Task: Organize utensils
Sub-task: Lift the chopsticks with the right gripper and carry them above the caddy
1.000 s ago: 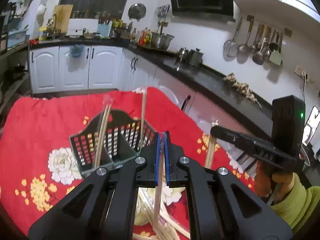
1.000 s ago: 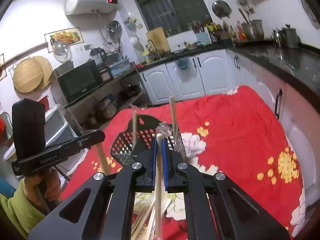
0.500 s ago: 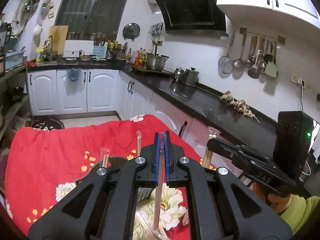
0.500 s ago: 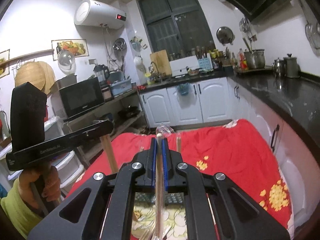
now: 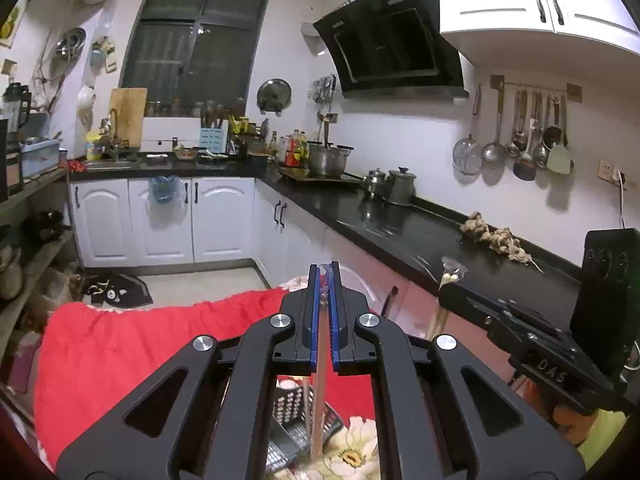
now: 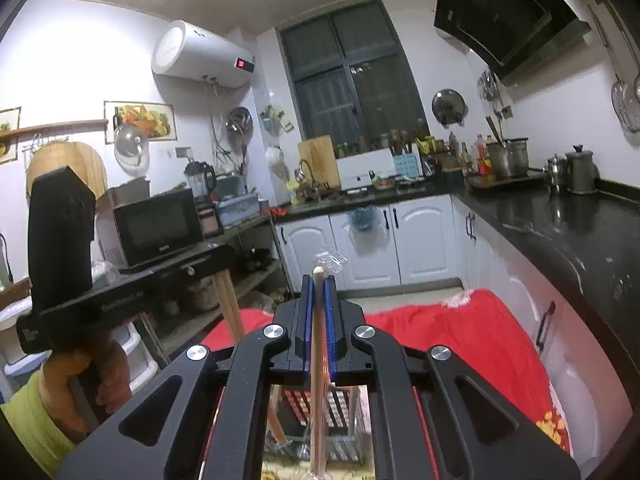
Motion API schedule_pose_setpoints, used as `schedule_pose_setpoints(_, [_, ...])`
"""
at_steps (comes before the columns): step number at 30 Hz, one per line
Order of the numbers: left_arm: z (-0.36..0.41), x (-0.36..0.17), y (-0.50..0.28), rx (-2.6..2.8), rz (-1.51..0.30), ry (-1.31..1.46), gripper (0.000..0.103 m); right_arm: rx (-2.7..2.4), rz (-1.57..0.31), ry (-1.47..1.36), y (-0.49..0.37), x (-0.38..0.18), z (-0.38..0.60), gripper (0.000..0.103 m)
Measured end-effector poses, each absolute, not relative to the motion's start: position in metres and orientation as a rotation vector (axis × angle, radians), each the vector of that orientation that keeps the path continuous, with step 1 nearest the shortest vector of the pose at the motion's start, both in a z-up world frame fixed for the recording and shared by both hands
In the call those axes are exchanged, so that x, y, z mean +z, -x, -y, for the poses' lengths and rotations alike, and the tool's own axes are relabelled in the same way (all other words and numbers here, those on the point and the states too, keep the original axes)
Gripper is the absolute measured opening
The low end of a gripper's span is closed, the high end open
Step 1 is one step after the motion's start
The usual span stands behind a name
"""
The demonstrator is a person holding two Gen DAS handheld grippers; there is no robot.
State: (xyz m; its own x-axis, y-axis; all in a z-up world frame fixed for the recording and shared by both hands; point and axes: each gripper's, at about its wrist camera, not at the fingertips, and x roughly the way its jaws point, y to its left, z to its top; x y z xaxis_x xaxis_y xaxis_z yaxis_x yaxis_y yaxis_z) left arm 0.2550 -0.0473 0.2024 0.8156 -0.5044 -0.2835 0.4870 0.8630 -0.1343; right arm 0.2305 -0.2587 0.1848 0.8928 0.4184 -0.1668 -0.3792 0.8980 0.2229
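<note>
From the left wrist view, the left gripper has its jaws closed tight on a pair of wrapped chopsticks, held upright, the lower end hanging over the black utensil basket on the red flowered cloth covering the surface. To the right, the right gripper carries its own chopsticks.

From the right wrist view, the right gripper has its jaws clamped on 1 wrapped pair of chopsticks, the tip poking above the jaws, the lower end above the basket. The left gripper at left holds chopsticks pointing down.
</note>
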Motion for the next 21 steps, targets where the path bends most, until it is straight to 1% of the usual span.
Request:
schedule_pose_setpoints(11, [0.028, 0.211, -0.271, -0.455, -0.264, 0.077, 0.002, 0.427, -0.127, -0.166, -0.253, 0.203, 0.246, 0.006])
schedule_pose_setpoints(21, [0.021, 0.187, -0.277, -0.418, -0.226, 0.095, 0.002, 0.376, -0.136, -0.168, -0.28, 0.174, 0.244, 0.006])
